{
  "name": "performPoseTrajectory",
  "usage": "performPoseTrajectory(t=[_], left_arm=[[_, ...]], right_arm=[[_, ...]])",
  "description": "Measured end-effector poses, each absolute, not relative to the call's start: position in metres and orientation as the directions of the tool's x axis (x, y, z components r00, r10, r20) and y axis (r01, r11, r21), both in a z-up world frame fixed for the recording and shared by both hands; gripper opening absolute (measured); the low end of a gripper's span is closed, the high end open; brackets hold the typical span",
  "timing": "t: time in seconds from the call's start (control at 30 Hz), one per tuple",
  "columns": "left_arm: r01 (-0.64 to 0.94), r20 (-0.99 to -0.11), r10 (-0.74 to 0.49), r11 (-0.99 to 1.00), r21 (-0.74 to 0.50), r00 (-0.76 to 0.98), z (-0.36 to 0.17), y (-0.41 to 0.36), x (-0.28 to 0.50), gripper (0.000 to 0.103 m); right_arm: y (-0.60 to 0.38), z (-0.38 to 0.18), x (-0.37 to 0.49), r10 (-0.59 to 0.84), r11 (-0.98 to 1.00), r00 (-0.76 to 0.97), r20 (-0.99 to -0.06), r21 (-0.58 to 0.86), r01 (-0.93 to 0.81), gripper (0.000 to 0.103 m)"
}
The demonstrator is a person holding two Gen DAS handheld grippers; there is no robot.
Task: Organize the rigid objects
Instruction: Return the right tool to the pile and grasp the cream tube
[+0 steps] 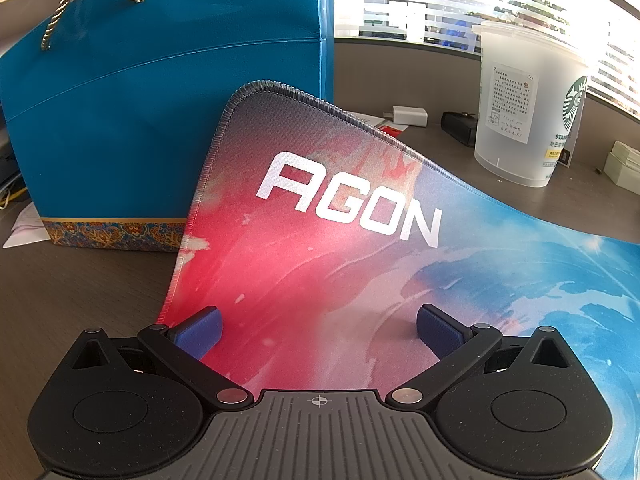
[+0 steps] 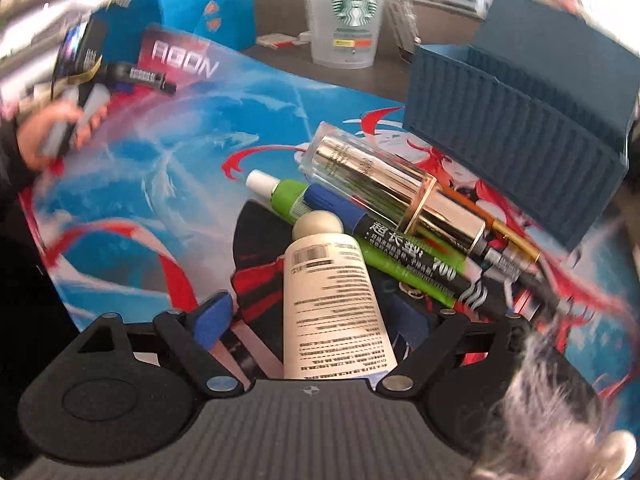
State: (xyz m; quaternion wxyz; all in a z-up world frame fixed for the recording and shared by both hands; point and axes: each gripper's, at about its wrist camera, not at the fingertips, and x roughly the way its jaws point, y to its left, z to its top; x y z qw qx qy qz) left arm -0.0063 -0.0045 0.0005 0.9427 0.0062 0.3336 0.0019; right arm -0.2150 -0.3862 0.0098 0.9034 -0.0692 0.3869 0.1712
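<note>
Nearest the lens: right gripper (image 2: 316,322), jaws spread wide, blue pads clear of the white squeeze tube with printed label (image 2: 330,300) lying lengthwise between them. Not pinched, no contact visible on either side; the right pad is hidden behind the tube.

Left to right across the colourful printed desk mat (image 2: 168,184): a person's hand (image 2: 60,136) at the far left edge holding the left gripper (image 1: 318,330), which is also open and empty, pads hovering over the red corner of the mat. Blue paper gift bag with rope handle (image 1: 160,92) behind that corner. Frosted plastic coffee cup (image 2: 344,20) at the back. Centre pile: green bottle with white cap (image 2: 286,196), black marker with blue cap (image 2: 396,248), shiny gold cylinder in a clear case (image 2: 384,188) lying across the marker, orange pen (image 2: 488,220) under it. Dark teal ribbed organiser box (image 2: 516,128) to the right, looks empty from here, the likely destination.

Risks, my read: the tube's cap end touches the green bottle, so lifting it may drag or roll the stack; the gold cylinder sits highest and would roll first. The tube is soft-sided, so a hard squeeze could deform it or let it slip. Right view is blurred.
</note>
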Motion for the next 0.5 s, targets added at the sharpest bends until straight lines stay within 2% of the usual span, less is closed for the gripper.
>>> performPoseTrajectory(t=[0.03,0.1,0.13,0.5], left_arm=[[0.0,-0.629,0.008,1.0,0.013,0.777,0.0003,-0.0042,-0.0063,0.103],[0.0,-0.629,0.008,1.0,0.013,0.777,0.0005,-0.0035,-0.006,0.103],[0.0,-0.629,0.008,1.0,0.013,0.777,0.0004,-0.0029,-0.006,0.103],[0.0,-0.629,0.009,1.0,0.013,0.777,0.0005,-0.0036,-0.006,0.103]], right_arm=[[-0.3866,0.0097,-0.2157,0.243,0.936,0.65,-0.72,-0.004,-0.353,0.079],[-0.3897,0.0116,-0.2174,0.229,0.945,0.667,-0.709,-0.004,-0.328,0.053],[-0.3925,0.0126,-0.2171,0.222,0.951,0.673,-0.706,0.003,-0.31,0.047],[-0.386,0.0161,-0.2194,0.222,0.946,0.661,-0.716,-0.007,-0.325,0.044]])
